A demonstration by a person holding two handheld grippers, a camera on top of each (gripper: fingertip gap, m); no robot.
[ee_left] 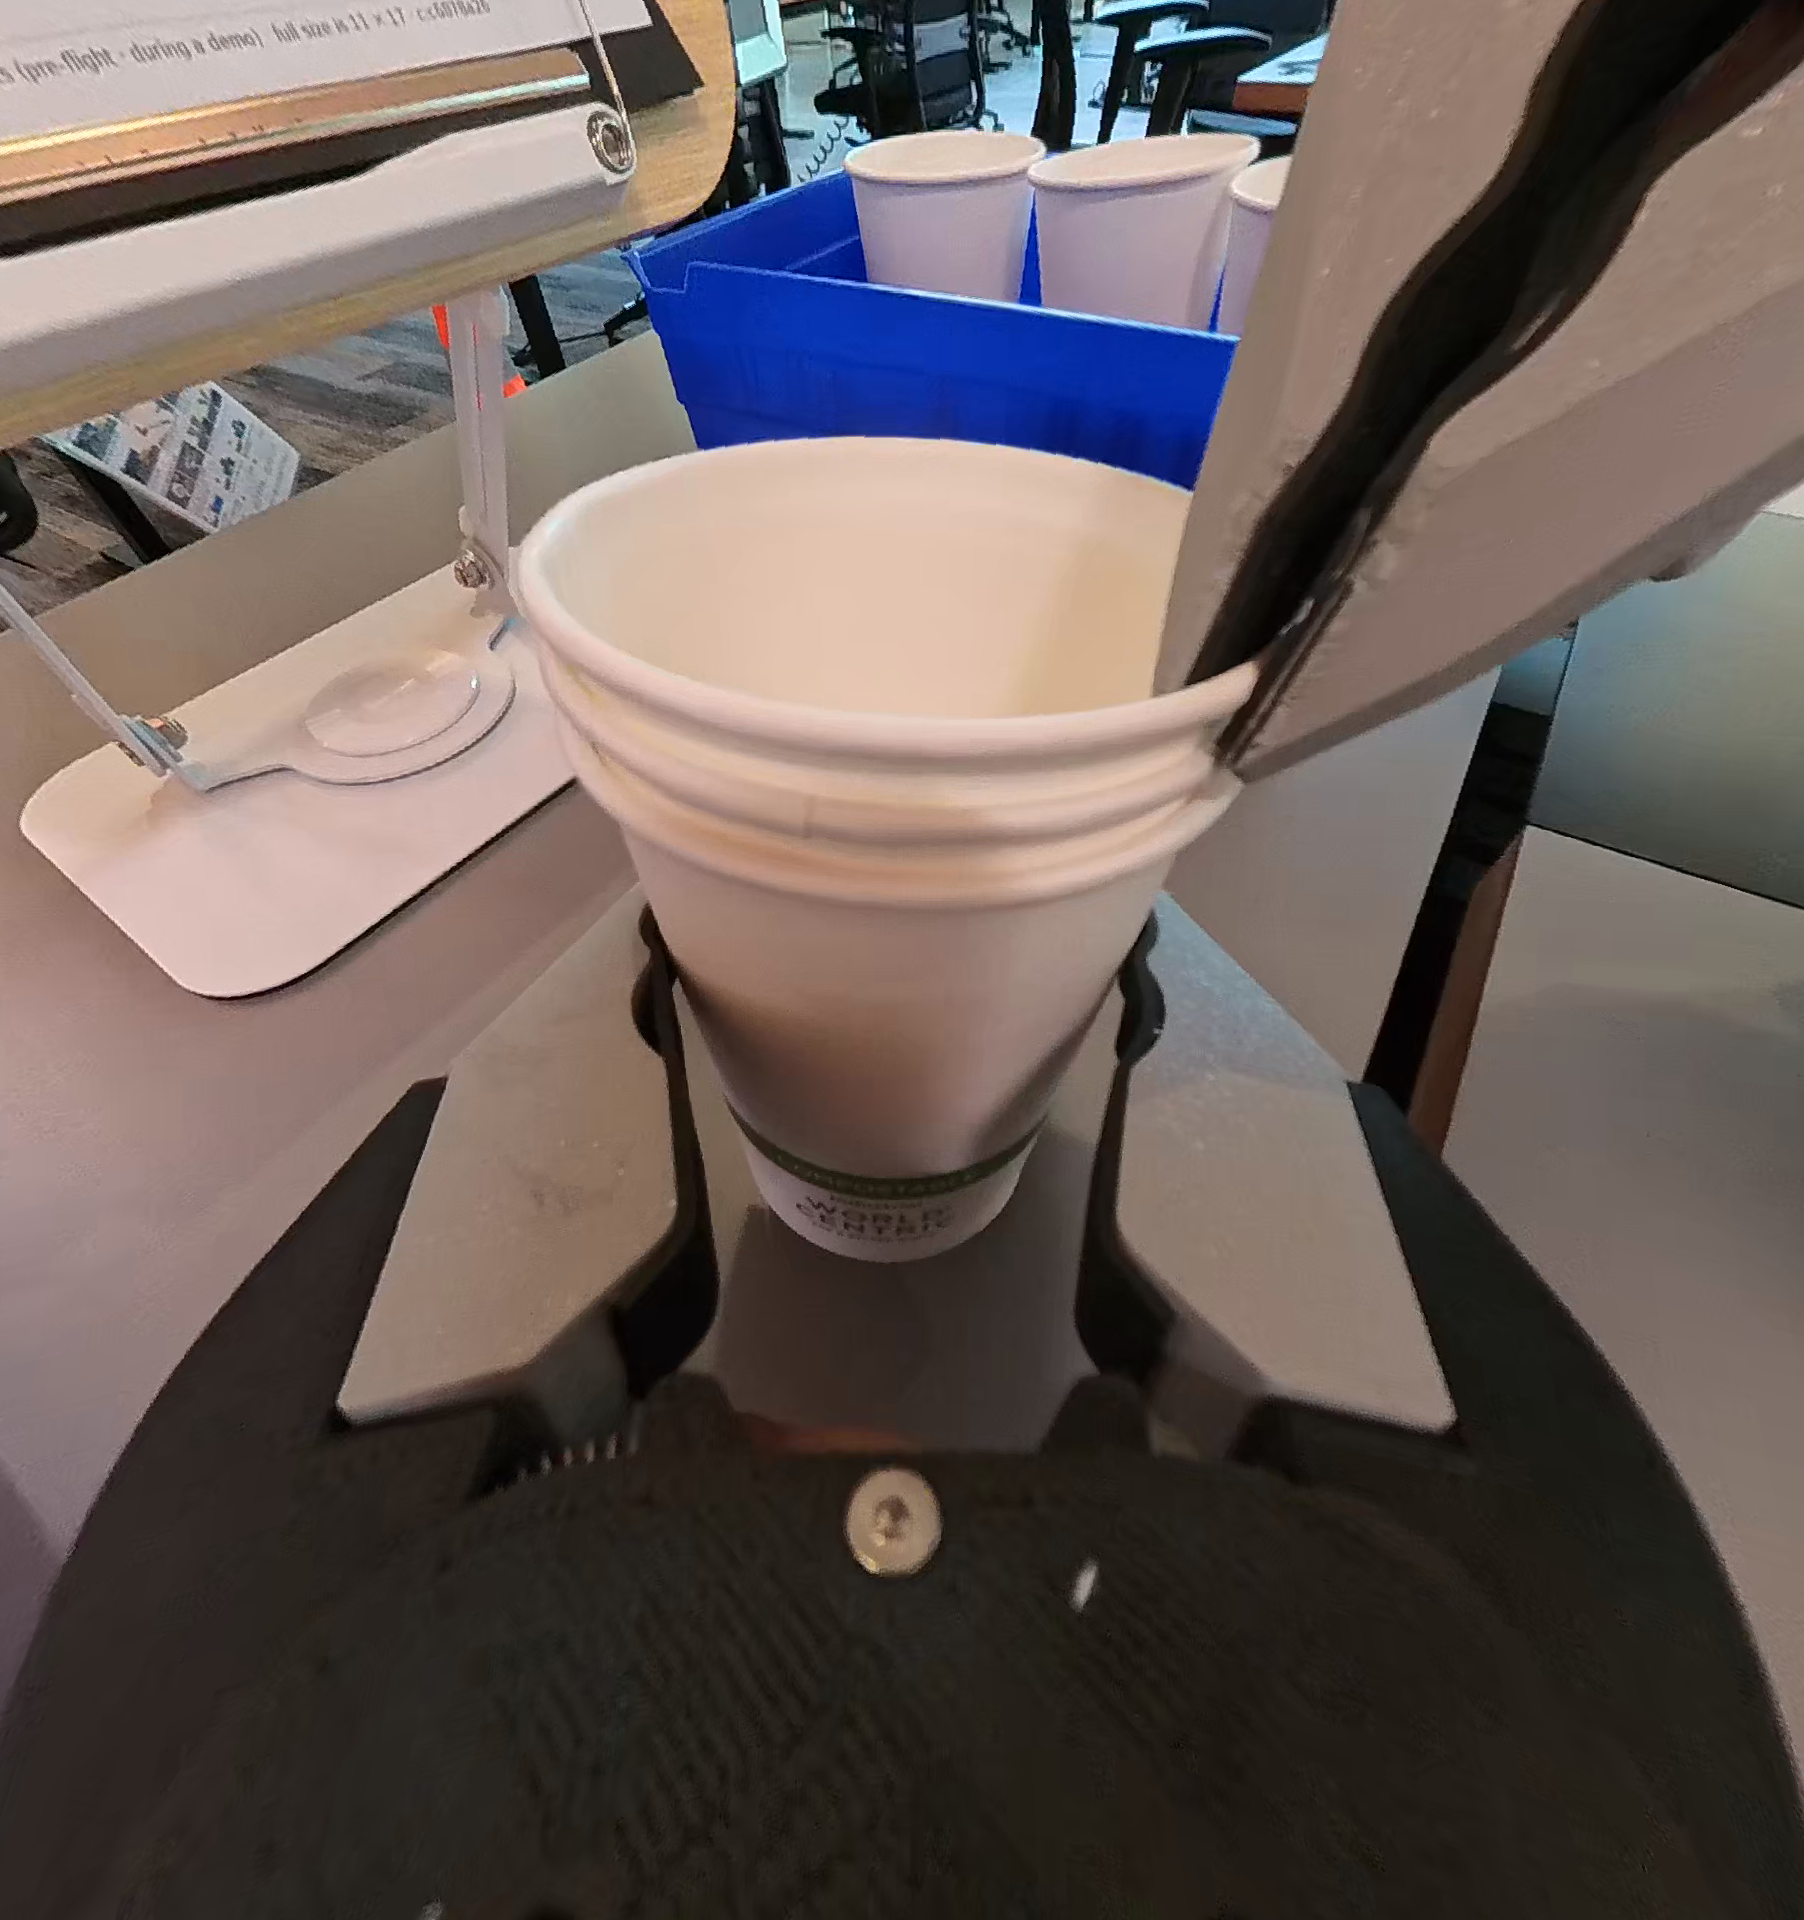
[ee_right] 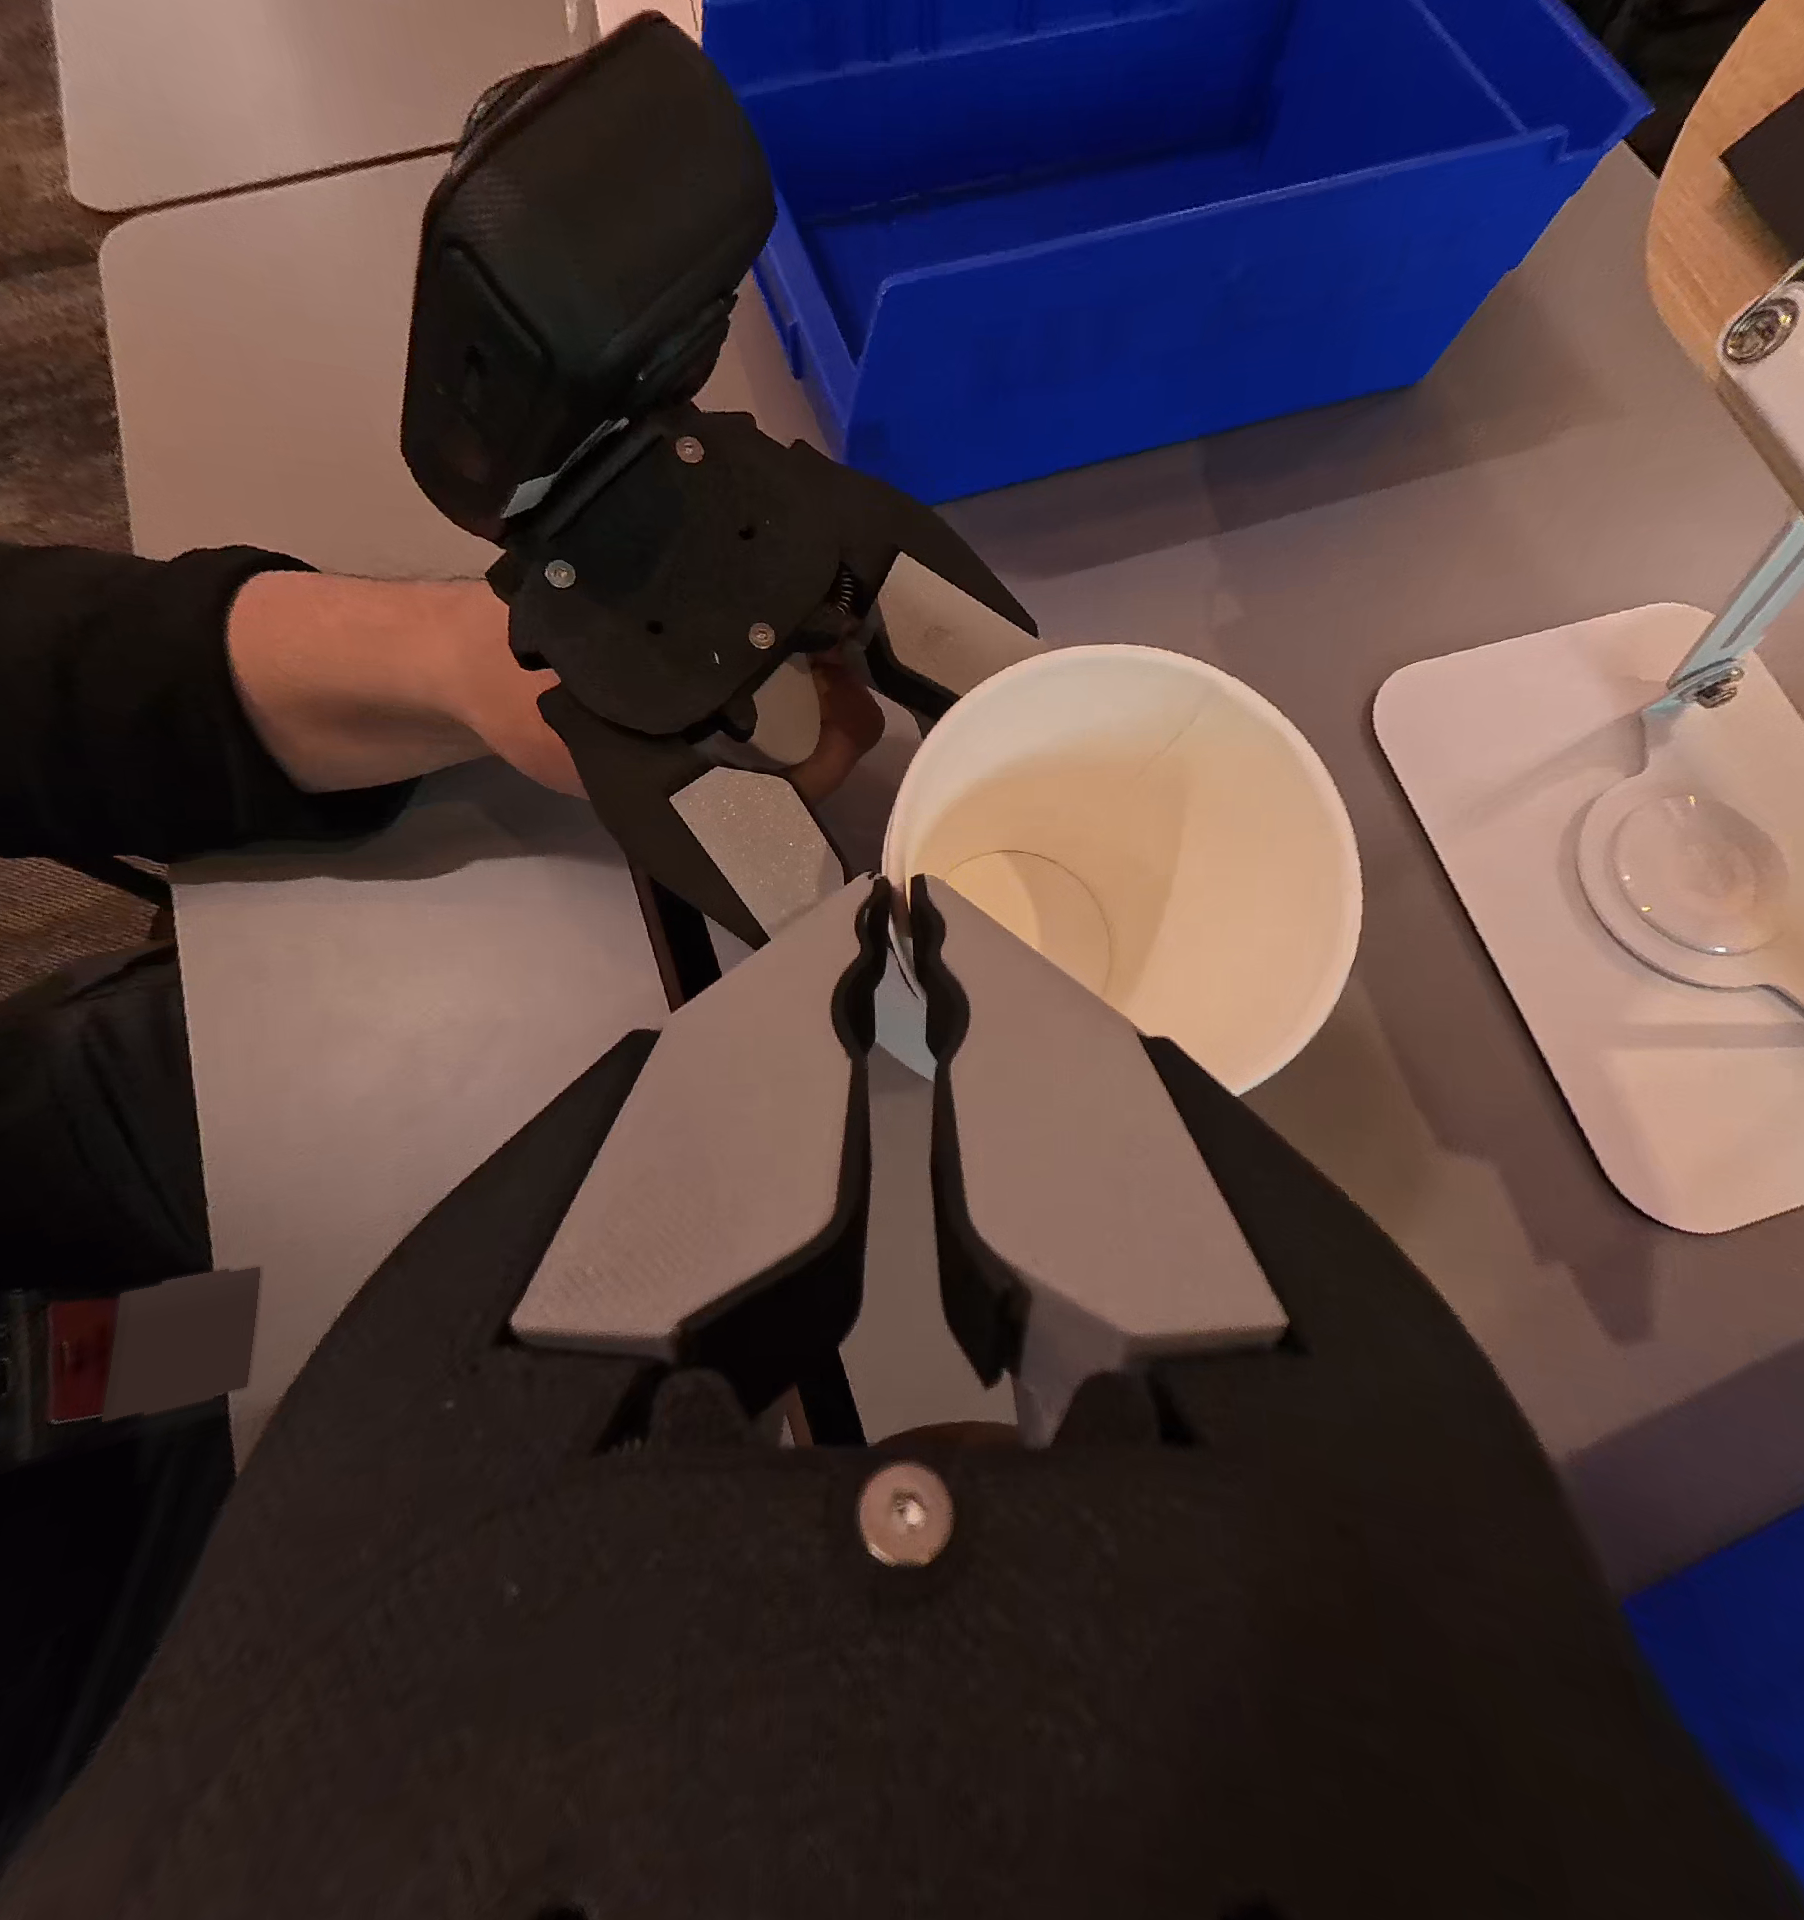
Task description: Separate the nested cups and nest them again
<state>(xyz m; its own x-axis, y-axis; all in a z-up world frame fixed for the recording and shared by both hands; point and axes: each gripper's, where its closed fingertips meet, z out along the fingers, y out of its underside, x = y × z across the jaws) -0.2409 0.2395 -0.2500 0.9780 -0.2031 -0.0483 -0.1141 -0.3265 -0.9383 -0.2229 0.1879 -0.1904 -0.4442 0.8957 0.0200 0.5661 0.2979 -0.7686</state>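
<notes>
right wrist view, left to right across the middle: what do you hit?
Person's sleeve → left tongs gripping the stack's side → nested white cups, rim pinched by the right tongs → white stand base on the table.

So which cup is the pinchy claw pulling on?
Find the big blue plastic bin on the grey table; just in front stands a stack of nested white paper cups. The right gripper pinches the rim of the topmost, innermost cup, unlike the loose white cups behind the bin.
</notes>
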